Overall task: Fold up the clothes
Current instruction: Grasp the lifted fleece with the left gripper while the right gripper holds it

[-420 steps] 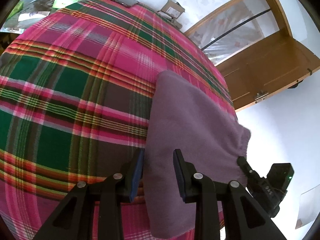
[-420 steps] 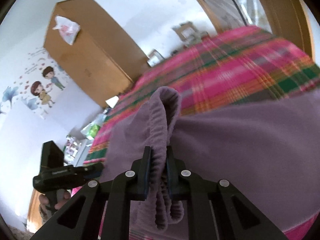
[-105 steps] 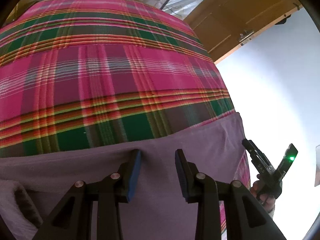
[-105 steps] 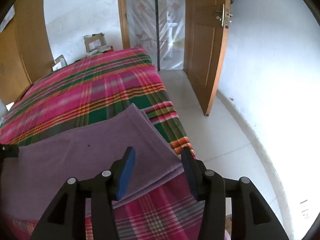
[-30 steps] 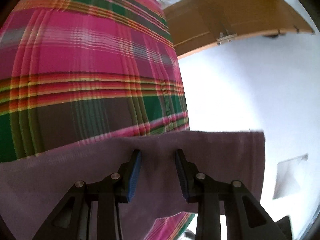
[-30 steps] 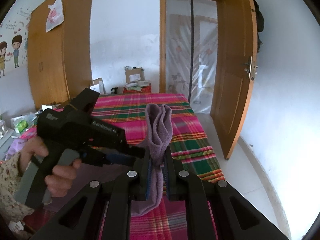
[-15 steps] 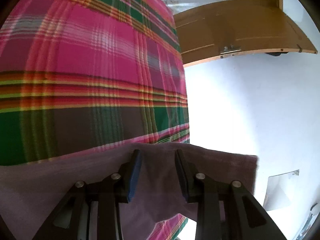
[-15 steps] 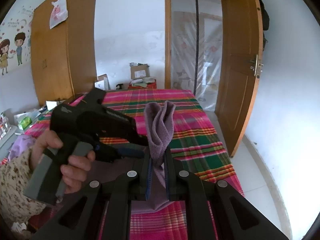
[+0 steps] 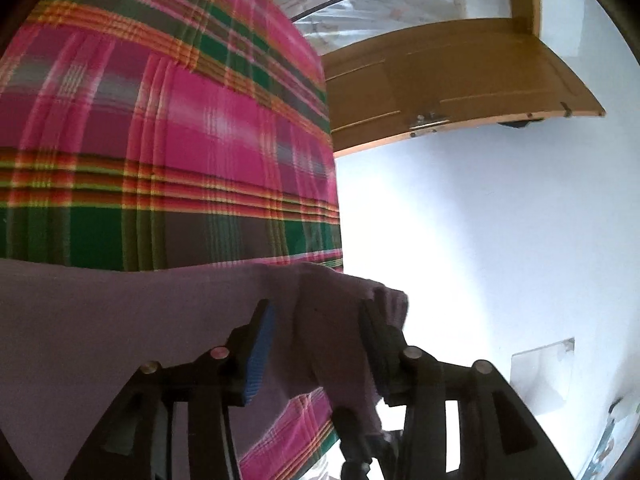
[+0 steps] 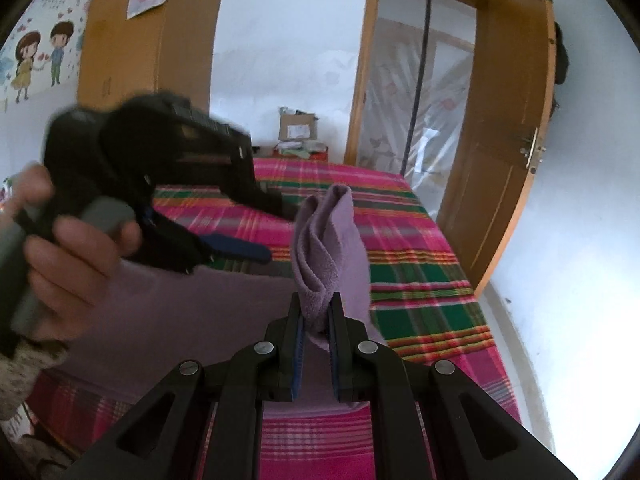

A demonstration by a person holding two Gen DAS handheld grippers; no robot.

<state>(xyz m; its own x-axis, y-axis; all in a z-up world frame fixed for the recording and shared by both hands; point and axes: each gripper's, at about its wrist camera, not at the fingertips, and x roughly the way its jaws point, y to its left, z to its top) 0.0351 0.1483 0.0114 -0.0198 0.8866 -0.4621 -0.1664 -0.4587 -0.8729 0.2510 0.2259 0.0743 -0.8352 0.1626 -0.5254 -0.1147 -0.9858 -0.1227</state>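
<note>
A purple garment (image 9: pixel 100 320) lies on the pink and green plaid bed cover (image 9: pixel 160 120). My left gripper (image 9: pixel 318 332) is over its right end. The jaws are opening, and a bunched fold of the cloth sits loosely between them and drapes over the right finger. My right gripper (image 10: pixel 316 316) is shut on a doubled corner of the garment (image 10: pixel 328 240), which stands up above the pads. In the right wrist view a hand (image 10: pixel 68 256) holds the left gripper (image 10: pixel 280 234) just left of that raised corner.
The bed cover (image 10: pixel 400 248) ends at the right, with pale floor beyond it. A wooden door (image 10: pixel 504 140) stands open at the right. A wooden wardrobe (image 10: pixel 148 52) fills the far left. A cardboard box (image 10: pixel 298 130) sits behind the bed.
The left jaws have spread wider. The cloth end that stretched flat to the right now bunches between them. In the right wrist view the left gripper has come closer to the raised corner.
</note>
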